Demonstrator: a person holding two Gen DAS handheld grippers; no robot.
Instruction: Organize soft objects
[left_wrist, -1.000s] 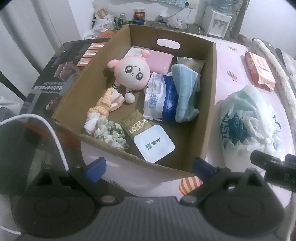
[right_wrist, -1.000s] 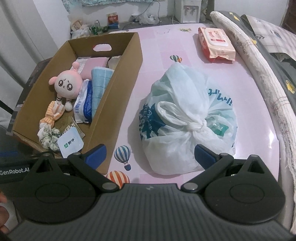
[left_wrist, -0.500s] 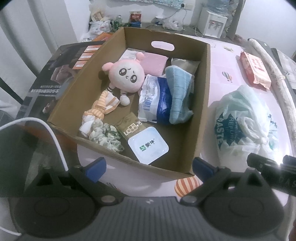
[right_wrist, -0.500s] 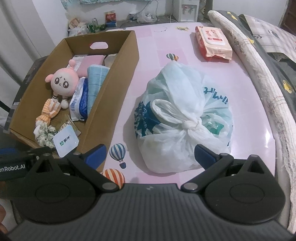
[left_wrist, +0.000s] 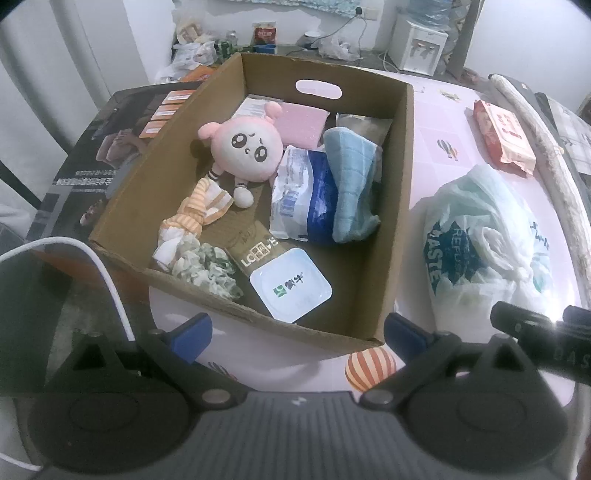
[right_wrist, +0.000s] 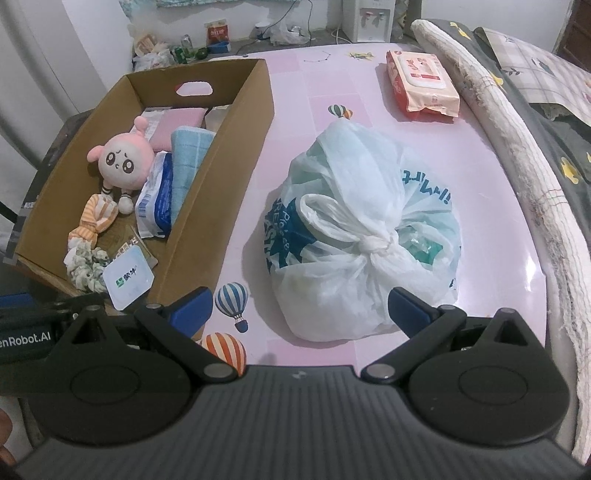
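An open cardboard box (left_wrist: 402, 206) (right_wrist: 236, 177) stands on the pink table (right_wrist: 317, 96). Inside lie a pink plush doll (left_wrist: 245, 149) (right_wrist: 123, 162), a blue folded towel (left_wrist: 351, 184), a blue-white tissue pack (left_wrist: 299, 199), a striped orange cloth (left_wrist: 199, 210), a green-white scrunchie (left_wrist: 207, 269) and a white square packet (left_wrist: 290, 282). A knotted white plastic bag (right_wrist: 362, 236) (left_wrist: 480, 236) rests right of the box. My left gripper (left_wrist: 295, 332) hangs open before the box's near wall. Just short of the bag, my right gripper (right_wrist: 299, 306) is open with nothing in it.
A red wet-wipes pack (right_wrist: 421, 81) lies at the table's far right. A thick rolled mat (right_wrist: 517, 155) runs along the right edge. A dark printed board (left_wrist: 107, 147) sits left of the box, and a white cable (left_wrist: 103, 269) crosses the lower left. Clutter lines the far wall.
Both grippers have drawn back and risen slightly, so box and bag sit a little farther off. Nothing was grasped or released.
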